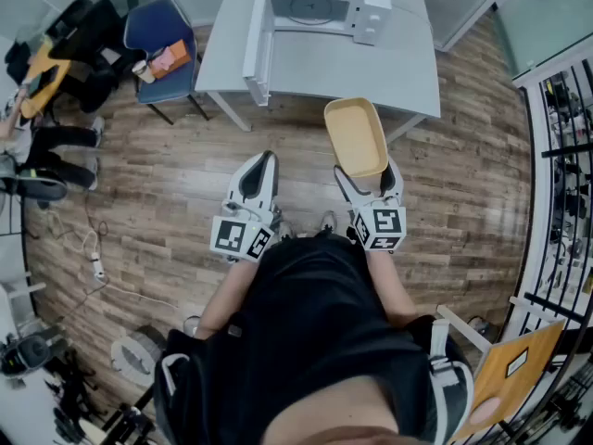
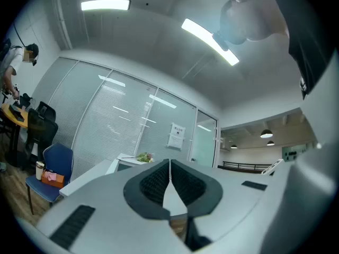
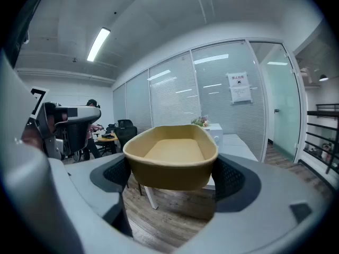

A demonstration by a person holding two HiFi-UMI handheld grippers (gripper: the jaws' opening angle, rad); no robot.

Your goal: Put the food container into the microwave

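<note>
A tan oval food container is held out in front of me, above the wooden floor, with my right gripper shut on its near end. In the right gripper view the empty container fills the space between the jaws of the right gripper. The white microwave stands at the far side of the grey table, its door swung open to the left. My left gripper hangs beside the right one, shut and empty. In its own view the left gripper has its pads pressed together.
A blue chair with small items on it stands left of the table, with black office chairs beyond it. Cables lie on the floor at the left. A black railing runs along the right side.
</note>
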